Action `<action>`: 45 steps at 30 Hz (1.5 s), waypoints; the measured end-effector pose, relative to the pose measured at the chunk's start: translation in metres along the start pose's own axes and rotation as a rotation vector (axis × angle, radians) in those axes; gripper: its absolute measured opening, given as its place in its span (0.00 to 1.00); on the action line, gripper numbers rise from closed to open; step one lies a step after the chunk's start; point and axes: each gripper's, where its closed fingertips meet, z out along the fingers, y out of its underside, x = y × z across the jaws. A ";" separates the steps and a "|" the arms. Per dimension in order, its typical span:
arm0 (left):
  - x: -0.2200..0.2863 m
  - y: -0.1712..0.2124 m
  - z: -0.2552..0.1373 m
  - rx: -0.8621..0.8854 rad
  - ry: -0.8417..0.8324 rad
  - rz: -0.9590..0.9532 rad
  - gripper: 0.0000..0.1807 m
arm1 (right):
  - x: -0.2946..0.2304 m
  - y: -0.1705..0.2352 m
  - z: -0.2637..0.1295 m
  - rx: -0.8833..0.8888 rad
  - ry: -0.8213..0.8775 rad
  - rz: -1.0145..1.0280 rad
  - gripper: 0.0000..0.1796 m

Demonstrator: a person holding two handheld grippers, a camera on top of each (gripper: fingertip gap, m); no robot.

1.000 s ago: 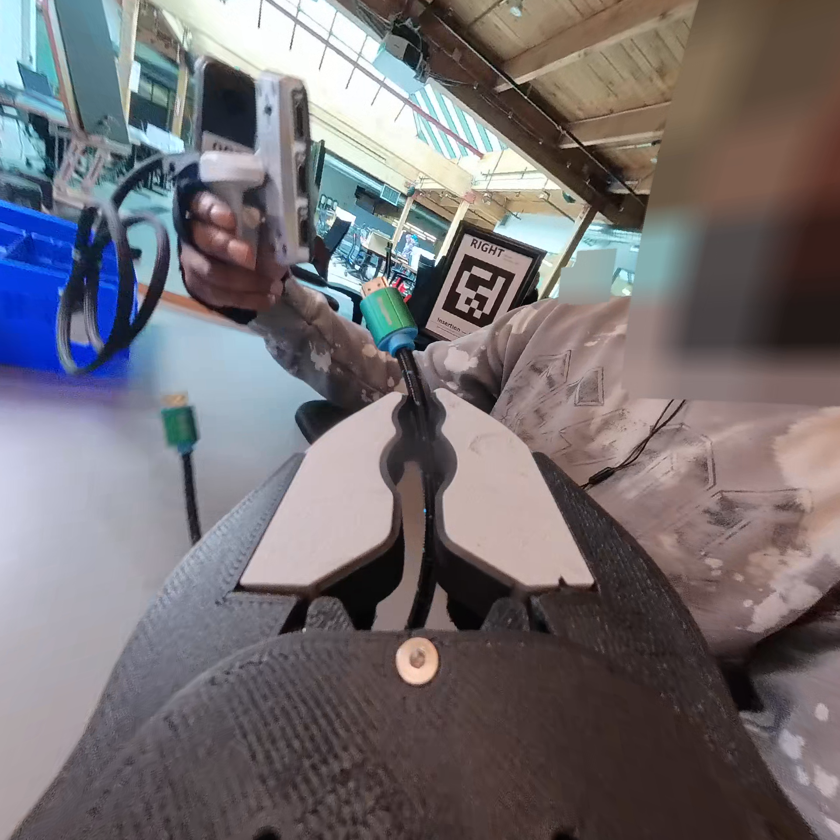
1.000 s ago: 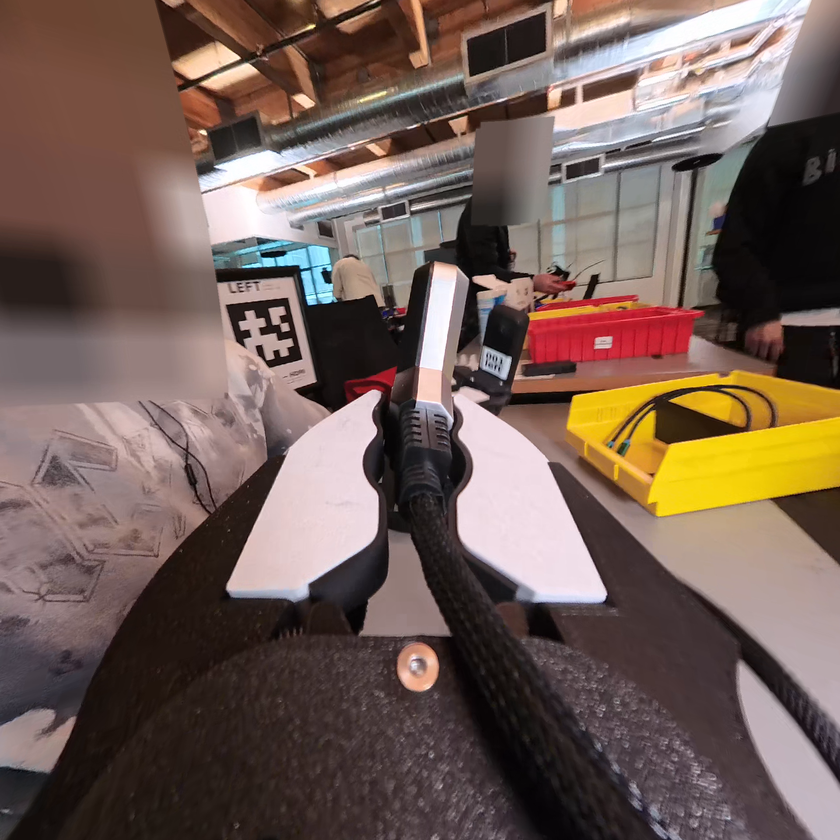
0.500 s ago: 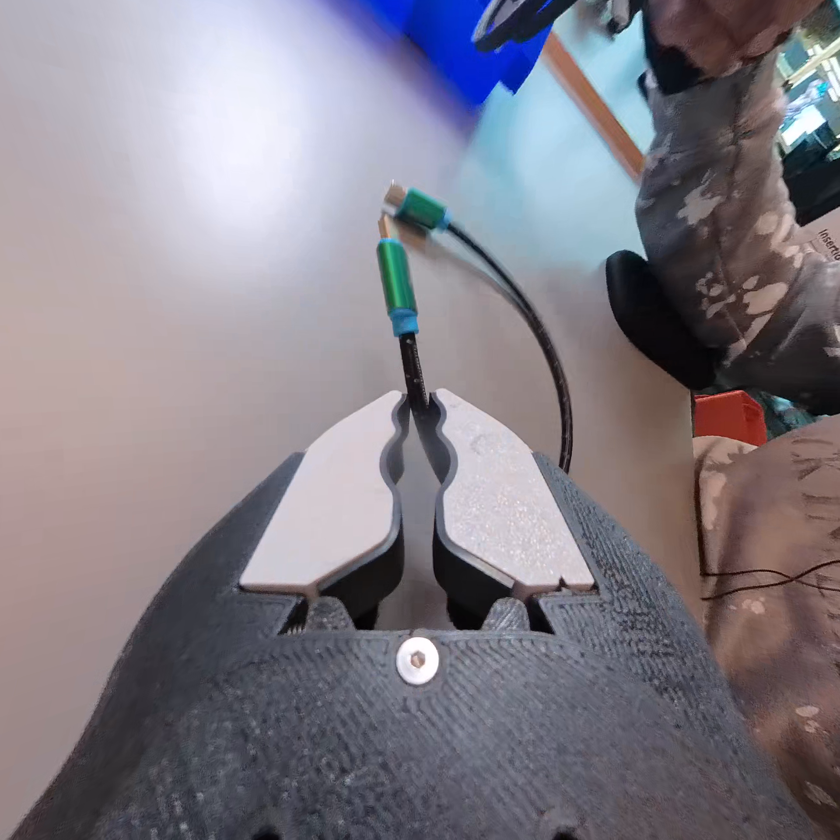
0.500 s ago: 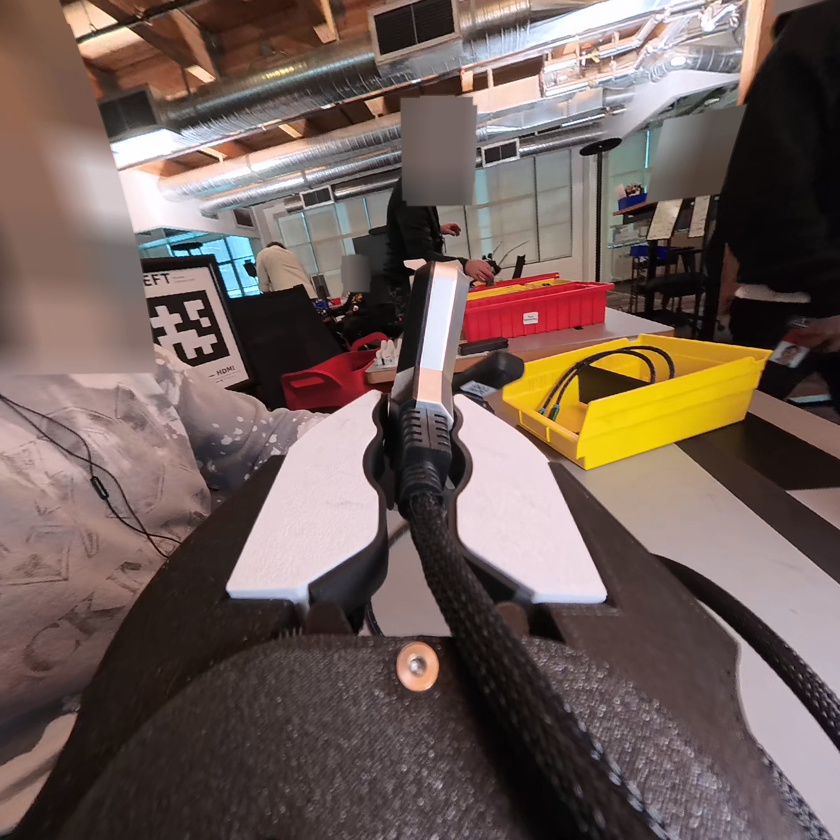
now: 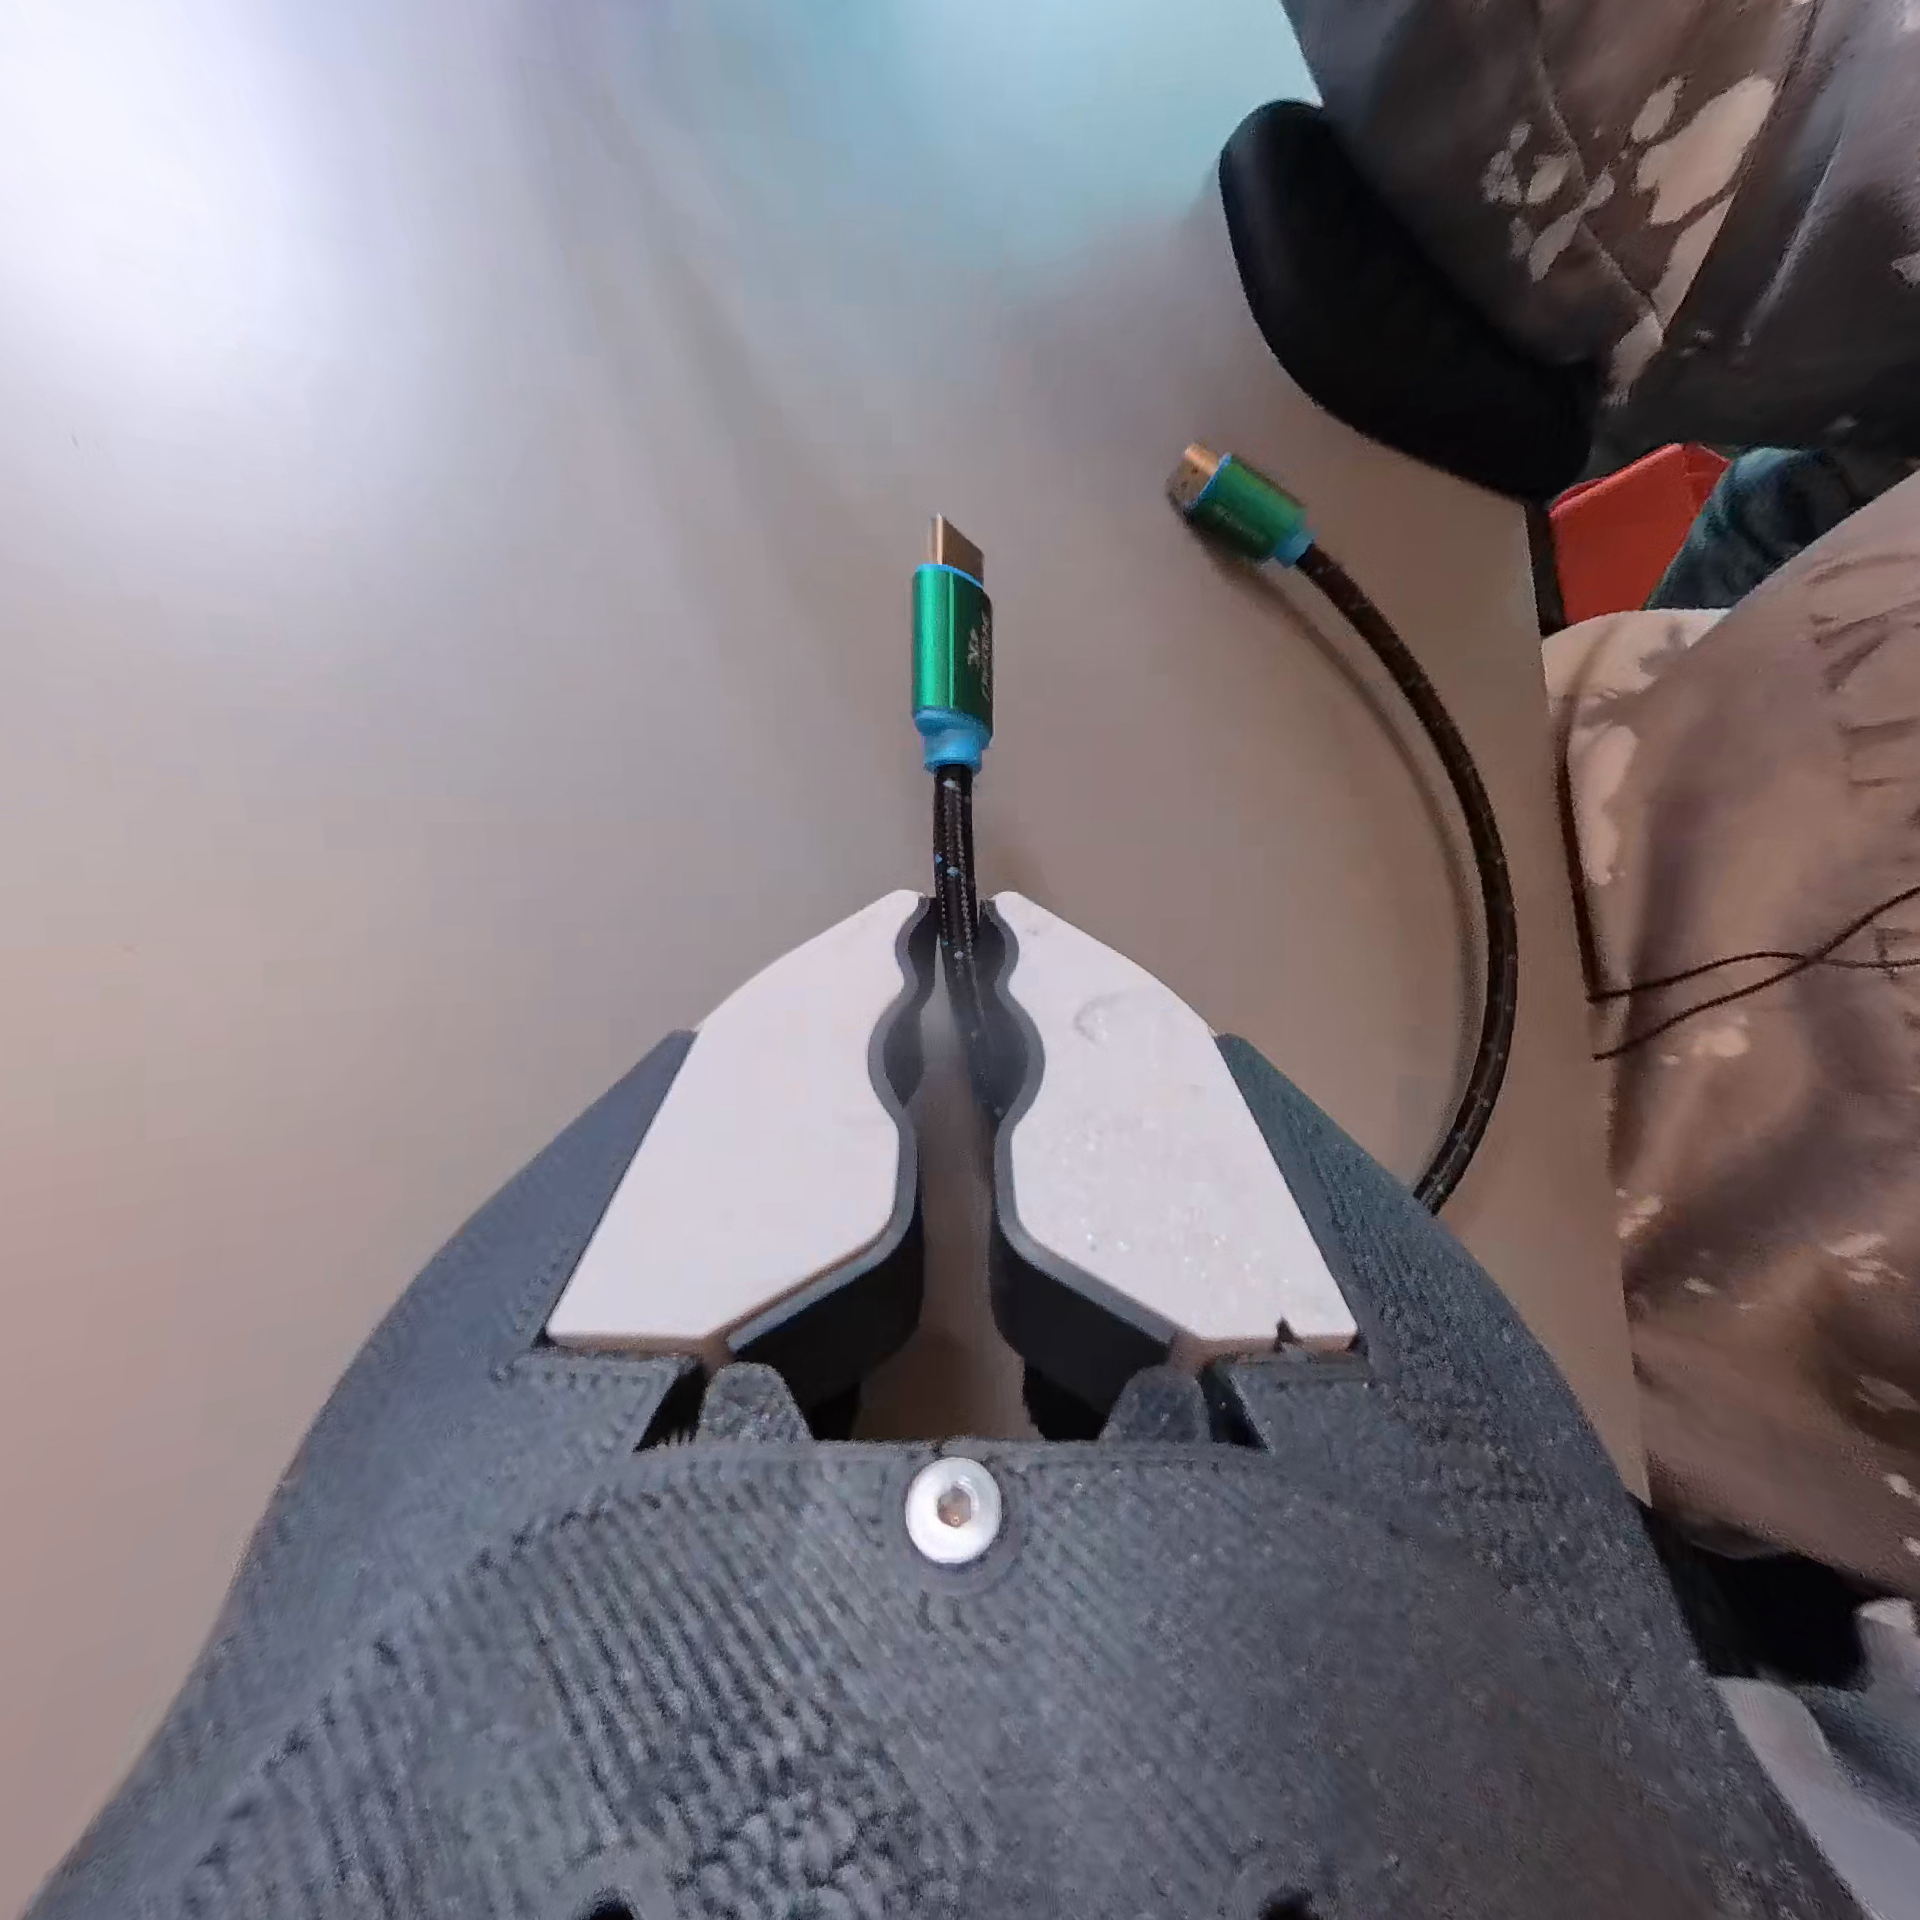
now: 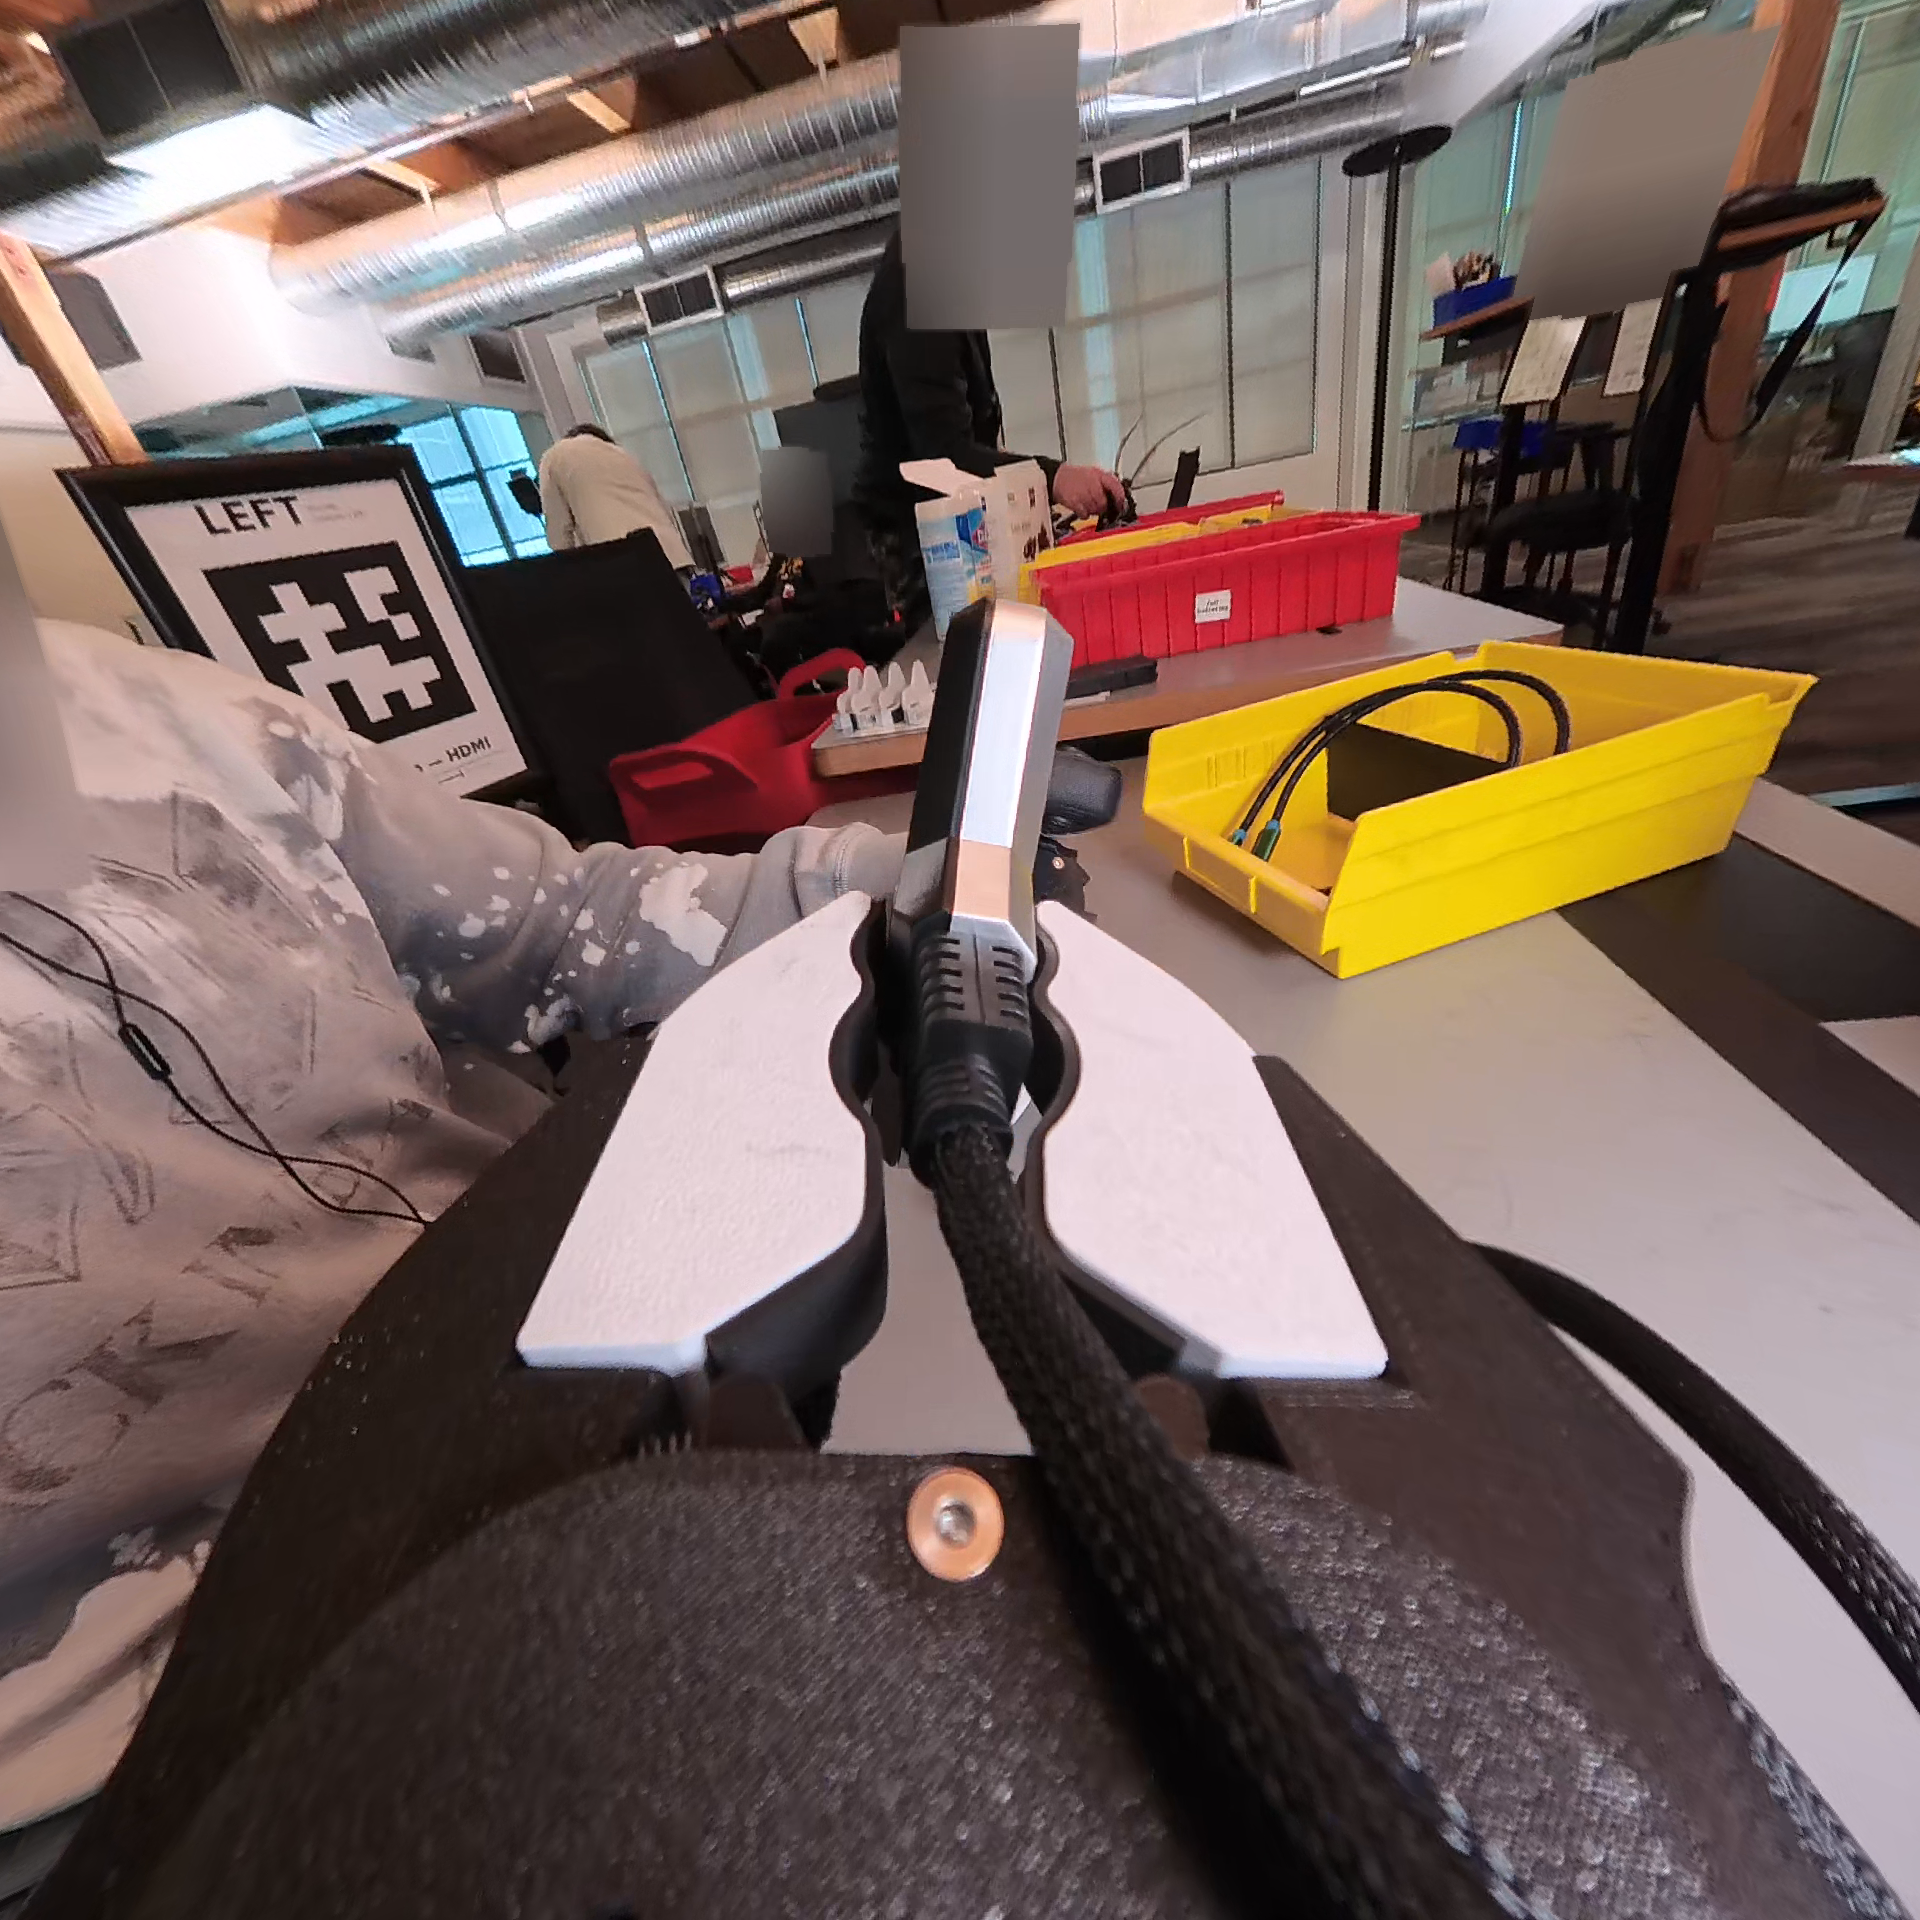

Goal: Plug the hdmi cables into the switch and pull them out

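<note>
1. Only the left wrist view showed the left gripper [image 5: 958,914], its jaws clamped on the braided cord of an HDMI cable [image 5: 954,831]. The cable's green plug [image 5: 953,652], with a blue collar and gold tip, stuck out past the jaws, pointing away over the pale worktop [image 5: 416,623].
2. To the right in that view, a second HDMI cable [image 5: 1455,831] lay curved on the worktop, its green plug [image 5: 1236,516] apart from the held one. A person's mottled sleeve [image 5: 1714,208] filled the far right edge.
3. Only the right wrist view showed the switch [image 6: 982,769], a black and silver box held upright. The right gripper [image 6: 961,940] had its jaws clamped on the switch's black strain relief at its near end, and a thick braided lead [image 6: 1091,1455] ran back over the gripper body.
4. At far left stood a framed marker sign [image 6: 312,613]. A red bin [image 6: 1216,597] sat on a farther table, and at right a yellow bin [image 6: 1475,821] holding black cables rested on the worktop.
</note>
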 end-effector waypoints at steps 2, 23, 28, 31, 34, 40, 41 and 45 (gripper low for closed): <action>0.001 -0.008 0.000 0.033 -0.036 0.028 0.05 | 0.001 0.000 -0.001 0.002 0.002 0.004 0.13; 0.009 -0.052 0.024 0.079 -0.189 0.163 0.06 | 0.010 0.014 0.002 -0.057 0.028 0.061 0.13; 0.028 -0.099 -0.011 0.257 -0.178 0.199 0.06 | 0.012 0.030 0.012 -0.100 -0.002 0.132 0.13; 0.030 -0.115 -0.023 0.226 -0.184 0.234 0.06 | 0.009 0.029 0.016 -0.072 -0.039 0.155 0.13; 0.034 -0.129 -0.024 0.170 -0.166 0.265 0.06 | 0.009 0.025 0.014 -0.050 -0.045 0.157 0.13; 0.031 -0.156 -0.021 0.114 -0.214 0.315 0.06 | 0.014 0.012 -0.001 0.013 -0.021 0.157 0.13; 0.031 -0.159 -0.021 0.119 -0.205 0.315 0.06 | 0.015 0.010 -0.003 0.017 -0.014 0.153 0.13; 0.031 -0.165 -0.019 0.117 -0.170 0.294 0.06 | 0.018 0.011 -0.008 -0.003 0.026 0.119 0.13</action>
